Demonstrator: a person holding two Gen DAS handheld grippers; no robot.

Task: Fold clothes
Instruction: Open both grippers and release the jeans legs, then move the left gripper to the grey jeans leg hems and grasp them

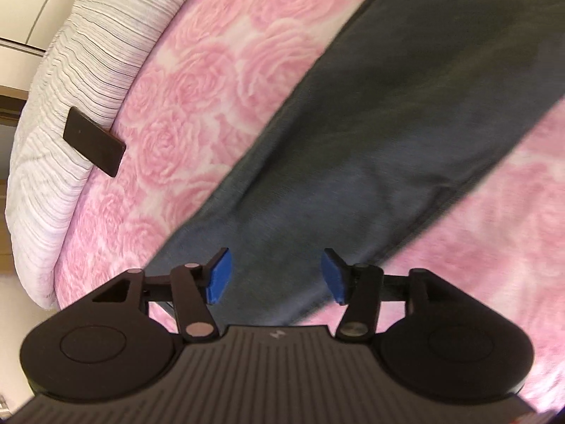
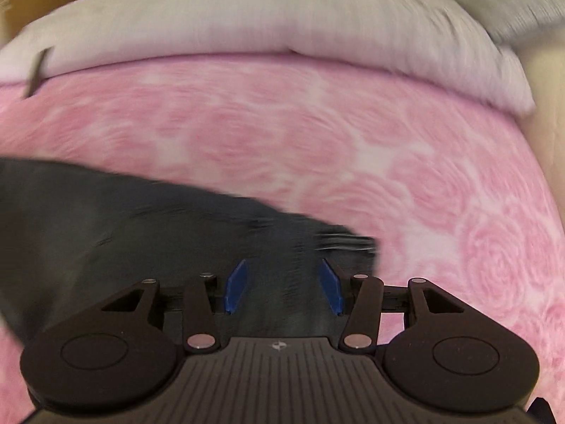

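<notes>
A dark grey garment [image 1: 370,134] lies flat as a long band across the pink rose-patterned blanket [image 1: 219,81]. My left gripper [image 1: 275,275] hovers over its near end, open, blue pads wide apart with only cloth beneath them. In the right wrist view the same dark garment [image 2: 123,240] stretches in from the left, and its narrow end reaches just past my right gripper [image 2: 282,288]. That gripper is open too, its blue pads [image 2: 236,284] spread over the fabric without pinching it. Motion blurs the right view.
A white ribbed duvet [image 1: 67,81] is bunched along the far edge of the bed [image 2: 282,17]. A small flat black rectangle [image 1: 93,141] leans where duvet meets blanket. A grey pillow [image 2: 512,3] sits at the far right corner. The blanket [image 2: 388,141] is bare beyond the garment.
</notes>
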